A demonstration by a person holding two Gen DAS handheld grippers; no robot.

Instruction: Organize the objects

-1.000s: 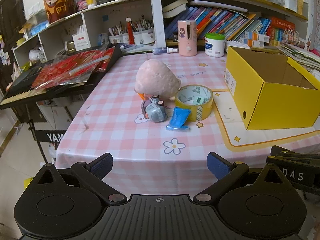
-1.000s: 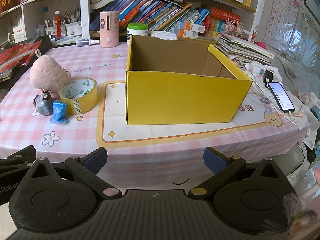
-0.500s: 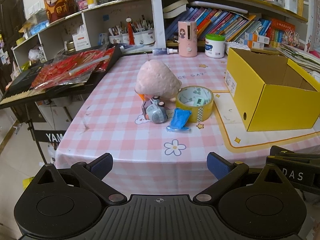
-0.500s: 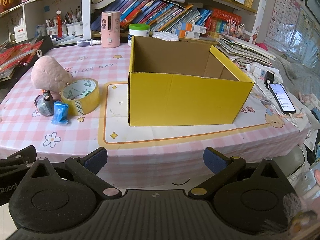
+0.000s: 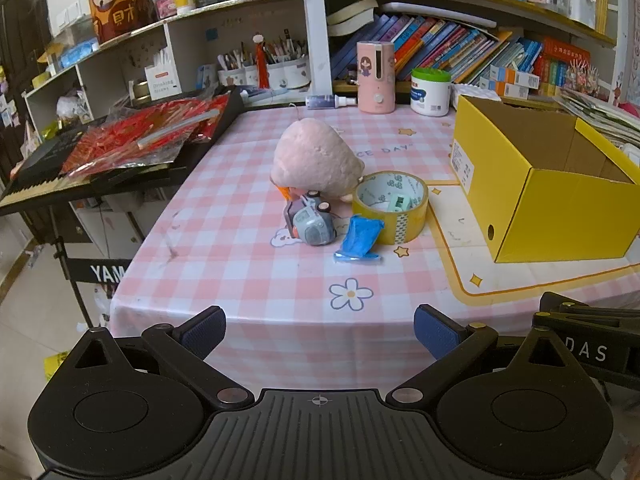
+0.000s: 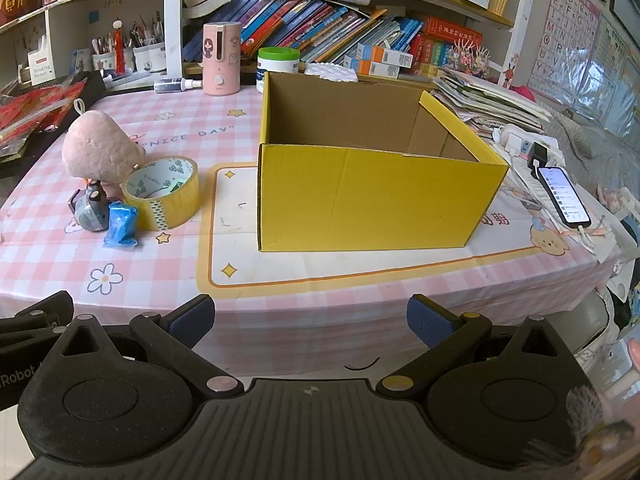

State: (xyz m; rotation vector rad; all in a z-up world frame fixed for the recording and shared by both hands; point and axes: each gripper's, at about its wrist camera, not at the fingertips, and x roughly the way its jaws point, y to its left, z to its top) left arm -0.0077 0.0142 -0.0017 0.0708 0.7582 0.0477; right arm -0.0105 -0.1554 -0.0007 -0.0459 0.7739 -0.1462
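Left wrist view: both hand-held grippers hang off the counter [image 5: 248, 248] edge, jaws apart, empty.
Left hand-held gripper [image 5: 319, 332] faces the tape roll [image 5: 391, 206]; right hand-held gripper [image 6: 308, 318] faces the yellow box [image 6: 376, 200].

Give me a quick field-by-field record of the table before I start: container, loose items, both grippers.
container: yellow box, open top, nothing visible inside from here
loose items: pink plush, tape roll, grey toy, blue packet, clustered left of the box
contacts: blue packet leans on the tape roll; grey toy sits against the plush
left gripper: open, empty, short of the table edge
right gripper: open, empty, facing the box
progress: nothing visibly boxed yet
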